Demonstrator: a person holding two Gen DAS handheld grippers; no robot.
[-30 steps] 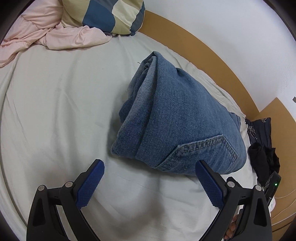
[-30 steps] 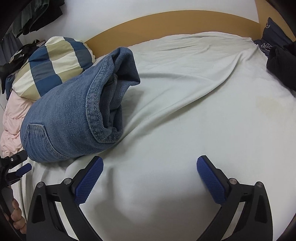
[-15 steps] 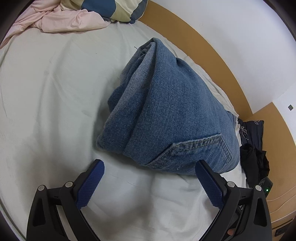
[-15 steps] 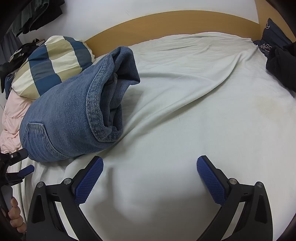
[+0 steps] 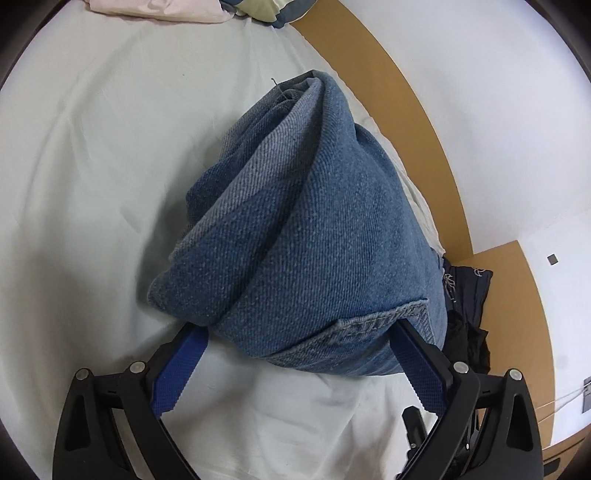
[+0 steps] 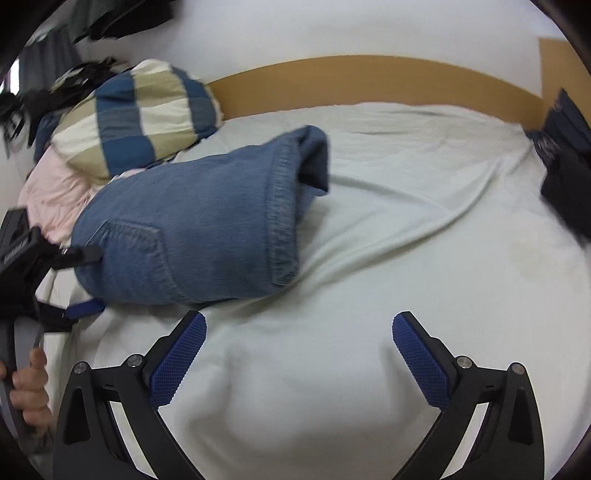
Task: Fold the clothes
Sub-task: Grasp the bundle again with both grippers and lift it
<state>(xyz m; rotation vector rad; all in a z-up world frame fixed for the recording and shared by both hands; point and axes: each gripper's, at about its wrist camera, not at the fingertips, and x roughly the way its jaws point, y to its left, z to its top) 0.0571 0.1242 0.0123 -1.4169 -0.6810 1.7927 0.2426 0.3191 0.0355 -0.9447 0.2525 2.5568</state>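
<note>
Since the earlier frames the left tool [image 5: 299, 354] has closed in on the folded jeans [image 5: 314, 236], and its spread fingers now straddle the near end of the bundle by the stitched back pocket [image 5: 384, 321]; nothing is pinched. In the right wrist view the jeans [image 6: 199, 229] have also swung round, so the bundle now lies more level across the bed. The right tool [image 6: 299, 350] hangs with its fingers wide apart above bare sheet [image 6: 406, 229], just beside the bundle and not touching it.

Those jeans sit as a thick, layered bundle on the bed, toward the wooden headboard [image 6: 369, 77]. Denim like this is probably heavy and fairly stiff for cloth, not slippery, not fragile; the layers may slide apart if only the top one is caught. A hold across the whole thickness at the pocket end, or under the hemmed edge [image 6: 280, 221], looks safest.

Open sheet lies to the right tool's side. A checked pillow [image 6: 144, 118], pink bedding [image 5: 155, 7] and dark clothes [image 5: 465, 295] crowd the other edges.
</note>
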